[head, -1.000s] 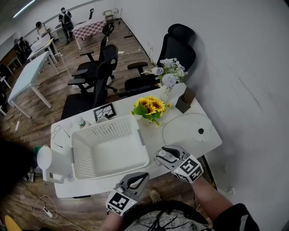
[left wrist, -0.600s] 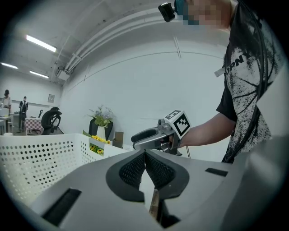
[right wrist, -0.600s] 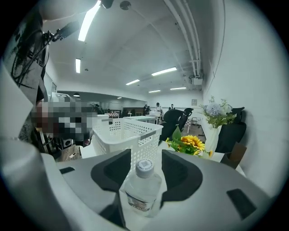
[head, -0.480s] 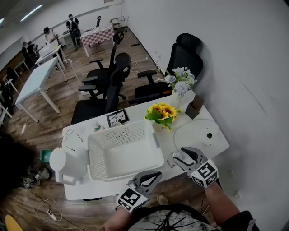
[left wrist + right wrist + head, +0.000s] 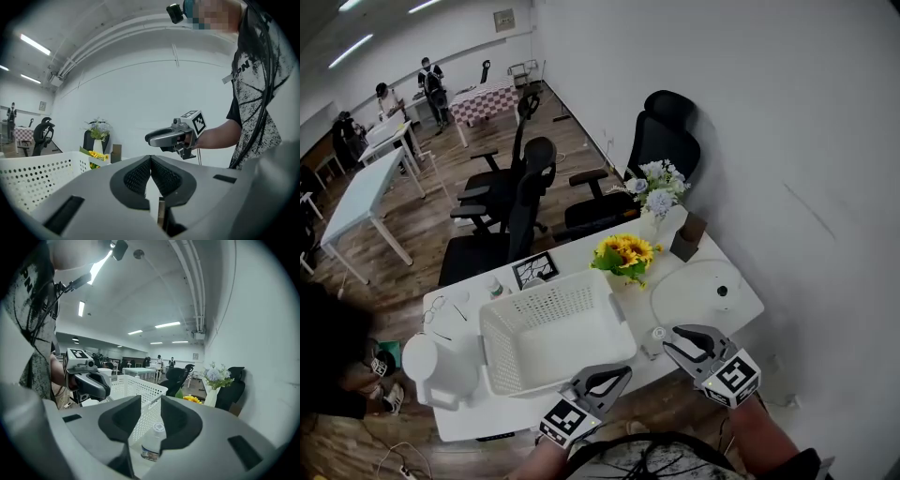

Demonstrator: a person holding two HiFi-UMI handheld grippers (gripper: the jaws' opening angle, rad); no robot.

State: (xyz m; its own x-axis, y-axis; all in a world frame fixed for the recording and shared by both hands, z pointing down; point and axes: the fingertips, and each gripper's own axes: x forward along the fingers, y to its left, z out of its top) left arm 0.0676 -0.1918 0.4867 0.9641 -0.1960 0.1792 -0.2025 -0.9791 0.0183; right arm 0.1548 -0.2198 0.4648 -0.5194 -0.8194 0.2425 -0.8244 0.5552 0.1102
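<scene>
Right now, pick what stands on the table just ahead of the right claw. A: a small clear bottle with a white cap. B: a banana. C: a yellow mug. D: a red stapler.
A: the right gripper view shows the bottle upright beside the white basket, framed by the parted jaws of the right claw and not gripped.

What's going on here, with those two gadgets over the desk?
A person at a white table holds a gripper in each hand. The right gripper has its fingers apart and points at a small bottle. The bottle stands on the table just ahead of the gripper, beside a white basket, and is not gripped. The left gripper is shut on nothing, held near the table's front edge.
</scene>
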